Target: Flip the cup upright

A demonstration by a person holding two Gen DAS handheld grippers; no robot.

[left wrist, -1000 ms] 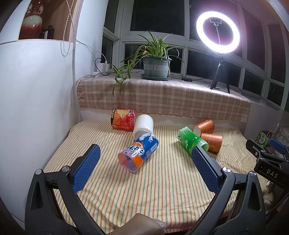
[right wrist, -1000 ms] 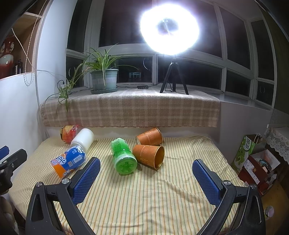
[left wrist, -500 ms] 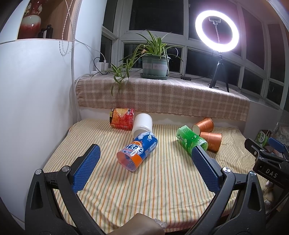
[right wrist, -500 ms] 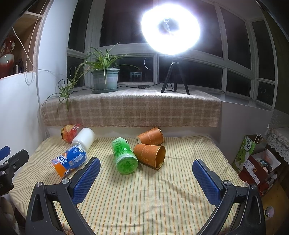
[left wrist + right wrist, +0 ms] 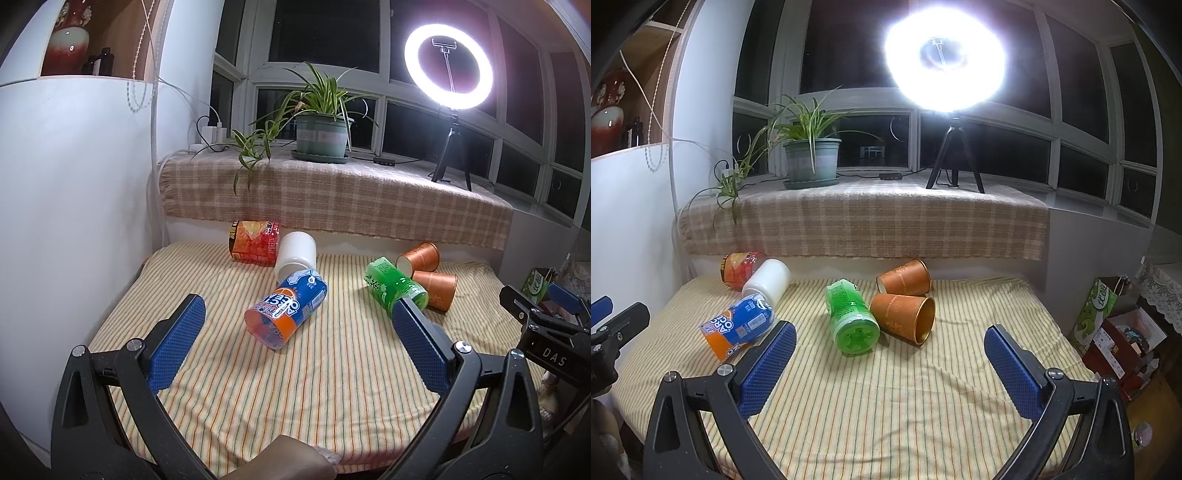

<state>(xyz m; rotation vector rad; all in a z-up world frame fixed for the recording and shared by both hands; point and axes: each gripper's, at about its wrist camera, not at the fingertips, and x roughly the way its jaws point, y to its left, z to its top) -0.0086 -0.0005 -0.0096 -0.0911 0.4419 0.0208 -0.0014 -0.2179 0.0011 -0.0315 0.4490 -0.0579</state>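
Several cups lie on their sides on the striped cloth. A blue and orange cup [image 5: 286,314] [image 5: 738,326] lies left of centre, a white cup [image 5: 296,254] [image 5: 767,281] behind it, a red cup [image 5: 255,240] [image 5: 740,266] at the back left. A green cup [image 5: 395,286] [image 5: 851,317] and two copper cups [image 5: 434,290] [image 5: 905,317], [image 5: 419,254] [image 5: 905,277] lie to the right. My left gripper [image 5: 295,341] is open and empty, short of the blue cup. My right gripper [image 5: 890,363] is open and empty, short of the green cup.
A checked-cloth sill [image 5: 864,221] runs behind the table, with a potted plant [image 5: 812,162] and a ring light on a tripod [image 5: 953,162]. A white cabinet [image 5: 74,203] stands at the left. Boxes [image 5: 1115,332] sit on the floor at the right.
Both grippers have drifted slightly; the cups sit a little differently in view. Nothing was taken hold of and the cups have not moved.
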